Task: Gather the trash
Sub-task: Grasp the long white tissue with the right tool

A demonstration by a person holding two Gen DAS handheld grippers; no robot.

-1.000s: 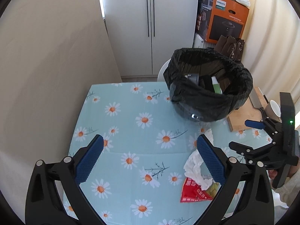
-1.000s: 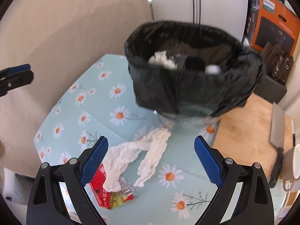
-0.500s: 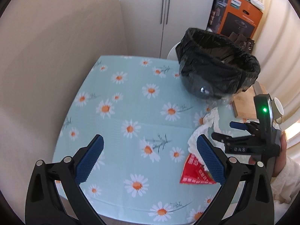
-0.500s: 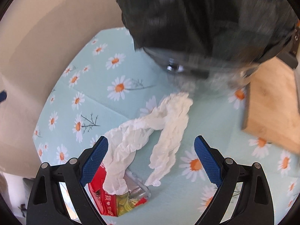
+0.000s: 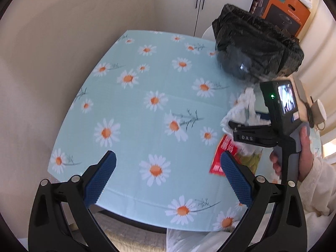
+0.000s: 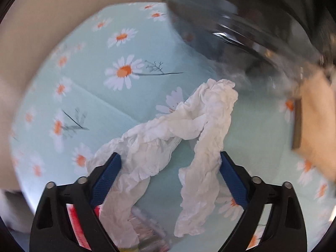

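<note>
A crumpled white tissue (image 6: 159, 138) lies on the daisy tablecloth (image 5: 147, 73), draped partly over a red snack wrapper (image 5: 222, 157). My right gripper (image 6: 170, 157) hangs low over the tissue, which sits between its jaws; they are closing, and the blue pads reach the tissue's outer edges without squeezing it. In the left wrist view the right gripper (image 5: 245, 119) is held by a hand above the same trash. My left gripper (image 5: 167, 157) is open over bare cloth to the left of the wrapper, with nothing between its fingers. The bin with a black bag (image 5: 256, 48) stands behind the tissue.
A wooden cutting board (image 6: 315, 115) lies right of the tissue, with a cup (image 5: 320, 109) beyond it. An orange box (image 5: 285, 8) and white cupboard doors stand behind the table. A beige wall runs along the left side. The table's near edge is close below my left gripper.
Both grippers have come down toward the table. The right one dropped from in front of the bin to just over the tissue. The left one swung left, away from the bin.
</note>
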